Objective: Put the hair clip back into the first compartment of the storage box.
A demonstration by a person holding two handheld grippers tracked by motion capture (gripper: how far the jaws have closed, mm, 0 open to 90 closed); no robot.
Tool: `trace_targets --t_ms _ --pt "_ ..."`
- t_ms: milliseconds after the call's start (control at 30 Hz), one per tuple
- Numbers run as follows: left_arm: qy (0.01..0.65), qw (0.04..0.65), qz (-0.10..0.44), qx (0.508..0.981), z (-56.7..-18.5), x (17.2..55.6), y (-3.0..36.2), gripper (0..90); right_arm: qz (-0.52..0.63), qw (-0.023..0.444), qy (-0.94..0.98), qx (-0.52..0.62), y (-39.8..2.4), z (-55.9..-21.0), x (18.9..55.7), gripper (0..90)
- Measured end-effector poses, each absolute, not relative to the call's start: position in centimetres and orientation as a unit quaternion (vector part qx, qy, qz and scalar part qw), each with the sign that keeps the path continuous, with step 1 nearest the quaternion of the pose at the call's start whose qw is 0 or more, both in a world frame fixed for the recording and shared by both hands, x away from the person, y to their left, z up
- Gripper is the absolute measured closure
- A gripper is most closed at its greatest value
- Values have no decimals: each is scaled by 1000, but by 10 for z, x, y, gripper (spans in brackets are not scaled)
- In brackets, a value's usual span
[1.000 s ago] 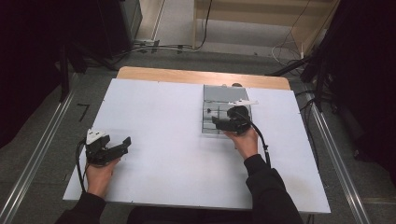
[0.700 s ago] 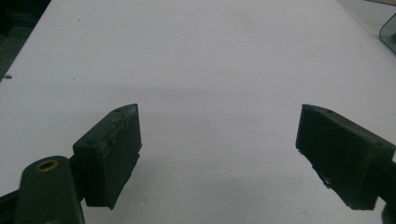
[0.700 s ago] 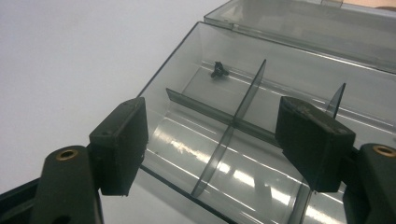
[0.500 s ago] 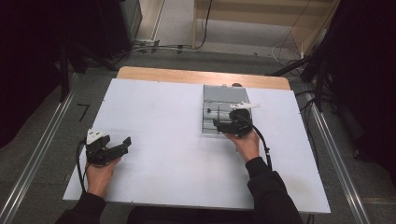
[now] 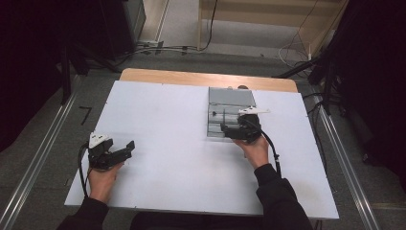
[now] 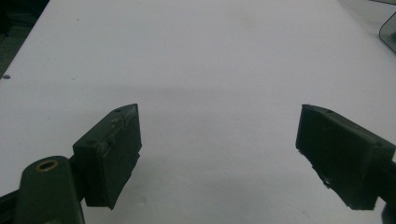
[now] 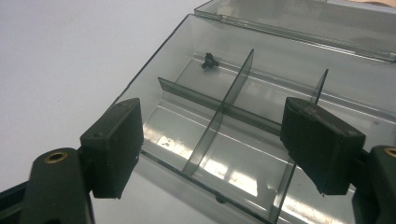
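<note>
Release looks like the step in hand: the right gripper (image 7: pixel 212 144) hovers over the near edge of the clear grey plastic compartment box (image 5: pixel 230 115), right of centre in the high view on the white worktop (image 5: pixel 167 158), and its fingers (image 7: pixel 114 144) have just been opening, now spread wide with nothing between them. In the right gripper view a small black screw-like part (image 7: pixel 210 60) lies alone in the upper left compartment of the box, near the back wall, well apart from the fingers; the hinged lid (image 7: pixel 303 23) stands open across the top of that frame. The left gripper (image 5: pixel 112 153) rests at the lower left of the high view, fingers (image 6: pixel 114 154) spread over bare worktop, holding nothing. By my reading, the next move calls for lifting the right gripper clear of the dividers without knocking them, then either fetching another part or swinging the lid shut.
</note>
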State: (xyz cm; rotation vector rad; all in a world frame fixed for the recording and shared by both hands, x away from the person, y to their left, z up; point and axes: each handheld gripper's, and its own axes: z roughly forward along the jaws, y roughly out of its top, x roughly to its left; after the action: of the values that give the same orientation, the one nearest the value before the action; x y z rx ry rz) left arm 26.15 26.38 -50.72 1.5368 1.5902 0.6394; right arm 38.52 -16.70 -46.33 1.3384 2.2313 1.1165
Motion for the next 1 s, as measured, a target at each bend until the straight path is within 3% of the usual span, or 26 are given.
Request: trace_targets --t_ms 1000 --pt "630 406 253 612 -507 262 262 150 391 157 772 475 -187 -468 371 195"
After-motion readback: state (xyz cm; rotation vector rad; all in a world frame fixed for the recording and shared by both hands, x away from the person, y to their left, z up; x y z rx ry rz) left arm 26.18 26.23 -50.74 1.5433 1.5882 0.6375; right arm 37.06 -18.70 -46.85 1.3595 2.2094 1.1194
